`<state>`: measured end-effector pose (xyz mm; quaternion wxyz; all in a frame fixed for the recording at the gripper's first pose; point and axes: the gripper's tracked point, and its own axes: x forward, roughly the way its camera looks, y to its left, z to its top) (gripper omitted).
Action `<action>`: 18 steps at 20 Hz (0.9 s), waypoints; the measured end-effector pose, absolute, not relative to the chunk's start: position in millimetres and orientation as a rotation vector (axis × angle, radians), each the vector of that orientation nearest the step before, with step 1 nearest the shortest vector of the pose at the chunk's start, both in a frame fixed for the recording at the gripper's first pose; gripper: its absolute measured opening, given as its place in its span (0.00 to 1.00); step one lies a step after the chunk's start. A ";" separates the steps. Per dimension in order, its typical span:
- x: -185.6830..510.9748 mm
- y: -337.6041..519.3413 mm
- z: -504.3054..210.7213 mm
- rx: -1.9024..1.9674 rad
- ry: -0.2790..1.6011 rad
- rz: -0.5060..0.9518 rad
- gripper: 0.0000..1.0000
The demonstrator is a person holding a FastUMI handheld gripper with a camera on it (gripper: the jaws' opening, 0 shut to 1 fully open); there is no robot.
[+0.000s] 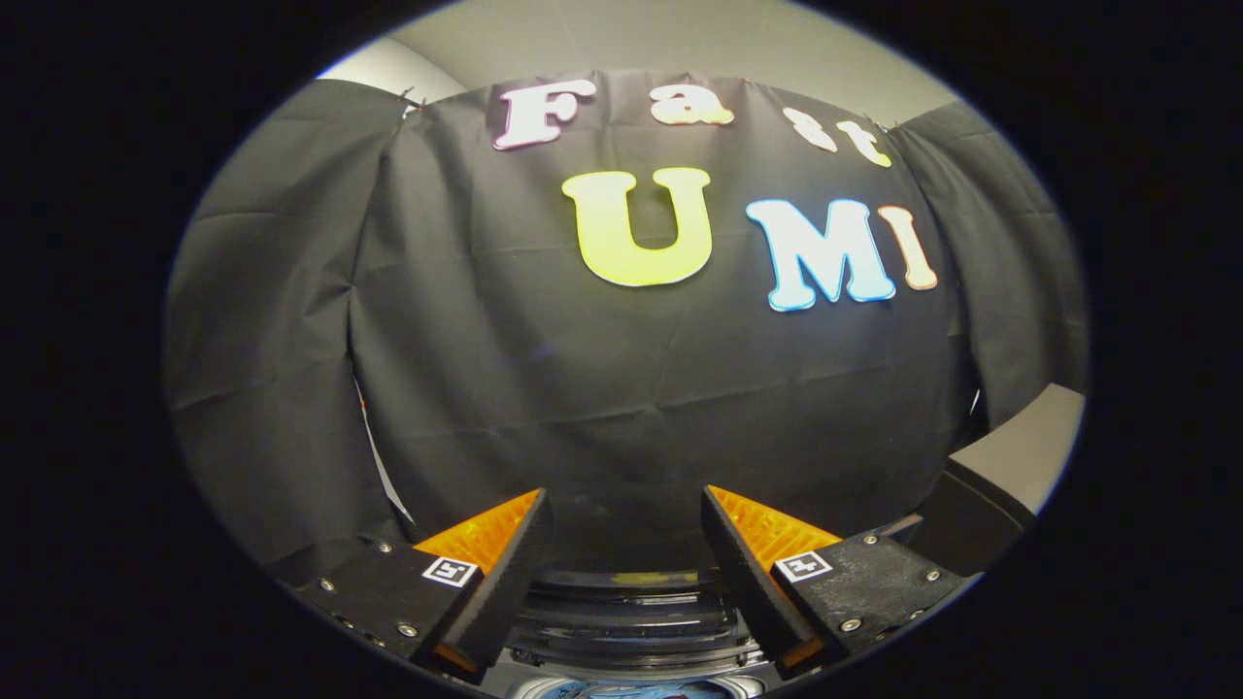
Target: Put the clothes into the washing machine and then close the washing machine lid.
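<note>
So the gripper (pixel 626 505) is spread wide with nothing between its fingers, aimed mostly at the black booth wall (pixel 621 388), while the washing machine (pixel 631 607) sits low and near, right below the fingers, with what looks like a bit of blue cloth (pixel 641 691) at its bottom edge, though I honestly can't tell if that's the clothes or whether the lid is up. Biggest risk I see is that the gripper points so high the machine barely shows, so any reach down is half blind. It could clip the rim or miss the lid edge entirely.
</note>
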<state>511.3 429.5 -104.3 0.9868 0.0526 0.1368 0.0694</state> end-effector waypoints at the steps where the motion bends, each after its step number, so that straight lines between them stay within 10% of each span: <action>1: 515.2 430.0 -113.2 0.112 0.302 0.129 0.96; 18: 447.3 432.3 -117.9 0.016 0.260 0.104 0.96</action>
